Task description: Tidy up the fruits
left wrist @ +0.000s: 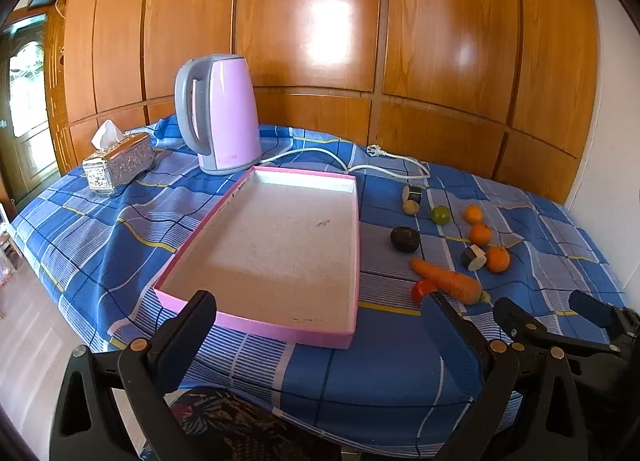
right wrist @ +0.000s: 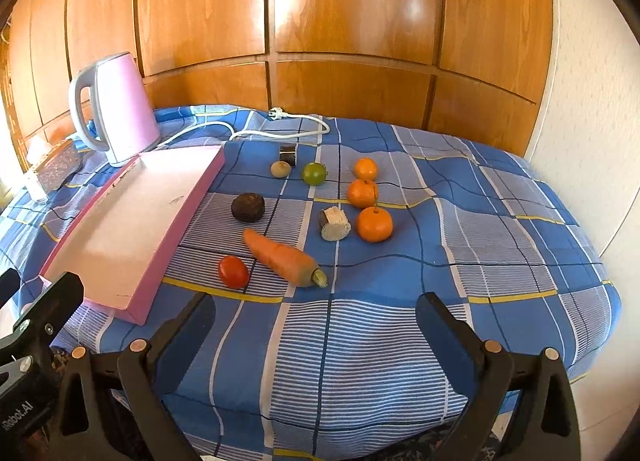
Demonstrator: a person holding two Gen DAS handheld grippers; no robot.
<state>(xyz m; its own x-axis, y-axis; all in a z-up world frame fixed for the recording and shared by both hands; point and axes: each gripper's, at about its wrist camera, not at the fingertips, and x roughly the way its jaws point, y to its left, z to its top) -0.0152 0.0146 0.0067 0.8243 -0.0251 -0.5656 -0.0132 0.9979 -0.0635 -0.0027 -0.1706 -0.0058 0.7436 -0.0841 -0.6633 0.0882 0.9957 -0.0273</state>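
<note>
table (right wrist: 500,221), blue plaid cloth | pink tray (left wrist: 256,323) | kettle (left wrist: 224,113) | tissue box (left wrist: 120,165) | scattered produce

home | wood-panelled wardrobe (right wrist: 320,21) | checked tablecloth (right wrist: 400,341) | kettle (left wrist: 224,113) | tissue box (left wrist: 120,165)

Bare cloth (right wrist: 360,341) before produce, pink tray (right wrist: 176,229) walling left, carrot (right wrist: 280,257) nearest

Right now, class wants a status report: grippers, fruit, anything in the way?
Left gripper open, right gripper open, both empty. Tray empty; oranges, carrot, tomato loose on the cloth. Nothing in the way.
</note>
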